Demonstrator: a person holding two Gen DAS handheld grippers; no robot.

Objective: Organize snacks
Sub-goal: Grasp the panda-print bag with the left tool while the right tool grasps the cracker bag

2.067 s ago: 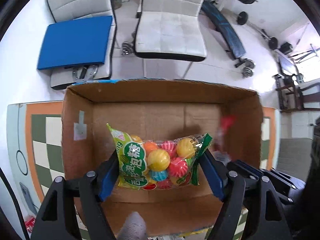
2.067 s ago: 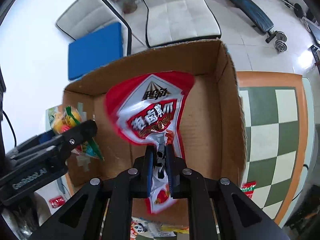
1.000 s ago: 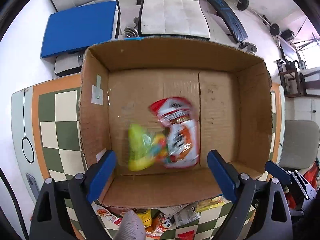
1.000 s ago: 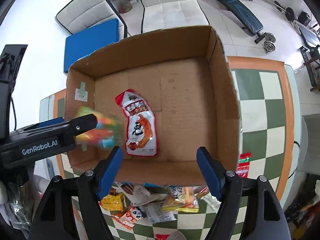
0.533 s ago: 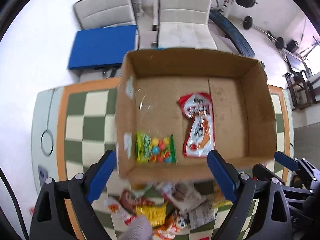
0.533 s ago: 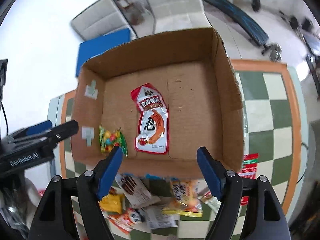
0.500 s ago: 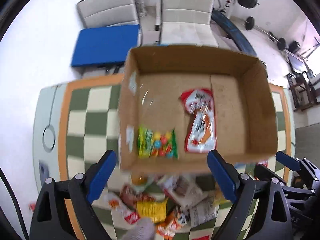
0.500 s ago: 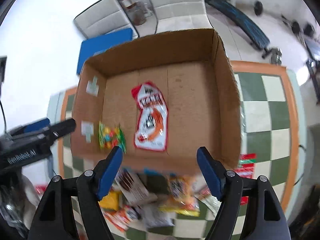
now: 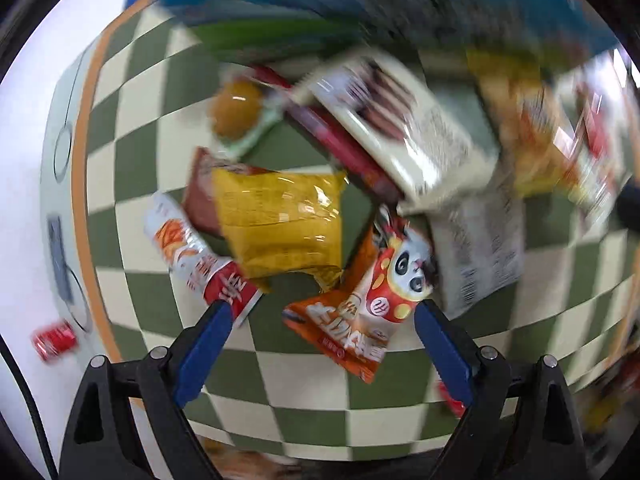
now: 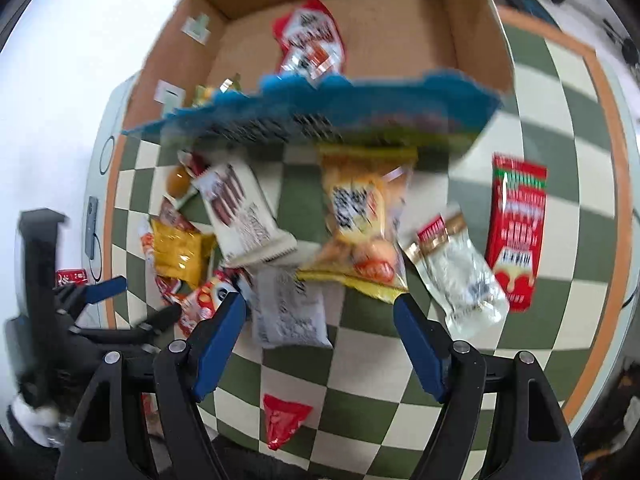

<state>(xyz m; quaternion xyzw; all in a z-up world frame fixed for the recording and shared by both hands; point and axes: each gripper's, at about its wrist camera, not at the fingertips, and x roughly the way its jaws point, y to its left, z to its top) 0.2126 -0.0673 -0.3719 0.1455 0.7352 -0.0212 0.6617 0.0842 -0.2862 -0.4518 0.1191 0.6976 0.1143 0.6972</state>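
Checkered table (image 9: 304, 364) carrying scattered snacks; hovering above, left gripper (image 9: 320, 340) released and empty, panda packet (image 9: 372, 300) lying just at twelve o'clock, long axis slanting toward one; right gripper (image 10: 316, 328) likewise released, box (image 10: 476, 20) beyond.

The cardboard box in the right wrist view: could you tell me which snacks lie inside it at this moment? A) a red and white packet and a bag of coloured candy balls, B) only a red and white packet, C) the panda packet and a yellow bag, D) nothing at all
A: inside the cardboard box lie a red and white packet and, by the left wall, part of the candy bag.
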